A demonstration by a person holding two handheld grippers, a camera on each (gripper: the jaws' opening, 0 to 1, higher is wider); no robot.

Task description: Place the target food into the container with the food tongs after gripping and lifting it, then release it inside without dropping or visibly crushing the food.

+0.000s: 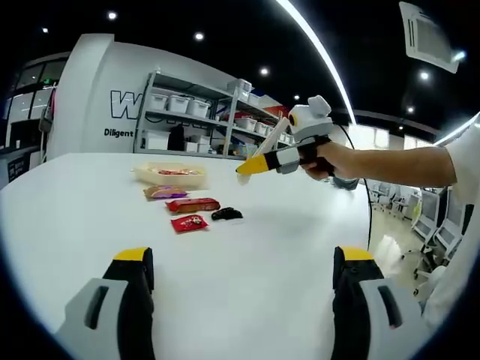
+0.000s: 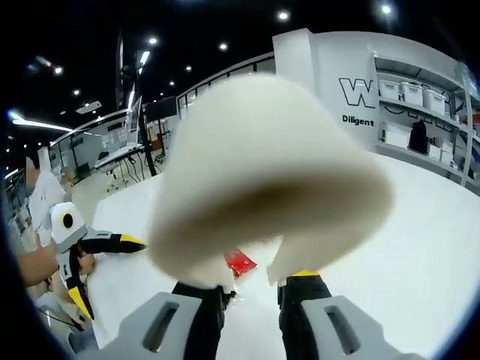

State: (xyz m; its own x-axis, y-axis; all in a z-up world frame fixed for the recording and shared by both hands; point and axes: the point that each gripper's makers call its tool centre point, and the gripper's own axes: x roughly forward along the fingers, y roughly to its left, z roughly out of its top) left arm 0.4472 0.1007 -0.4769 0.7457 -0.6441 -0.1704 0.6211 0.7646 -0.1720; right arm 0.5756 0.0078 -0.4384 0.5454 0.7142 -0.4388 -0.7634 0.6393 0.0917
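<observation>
Cream food tongs (image 2: 262,172) loom large and blurred in the right gripper view, with my right gripper (image 2: 251,289) shut on their handle. A small red packet (image 2: 240,262) peeks out below them. From the left gripper view, a hand holds the right gripper (image 1: 251,166) above the table, the tongs (image 1: 274,135) slanting up from it. Left of it lie a purple packet (image 1: 165,193), a long red packet (image 1: 193,204), a small red packet (image 1: 189,223) and a black item (image 1: 226,214). Behind them stands a shallow pale container (image 1: 142,174). My left gripper (image 1: 244,255) stands open, holding nothing.
The white table (image 1: 285,247) is bare around the packets. Shelves with white bins (image 1: 191,109) stand behind its far edge. A person's arm (image 1: 397,165) reaches in from the right. In the right gripper view the left gripper (image 2: 108,272) sits at the far left.
</observation>
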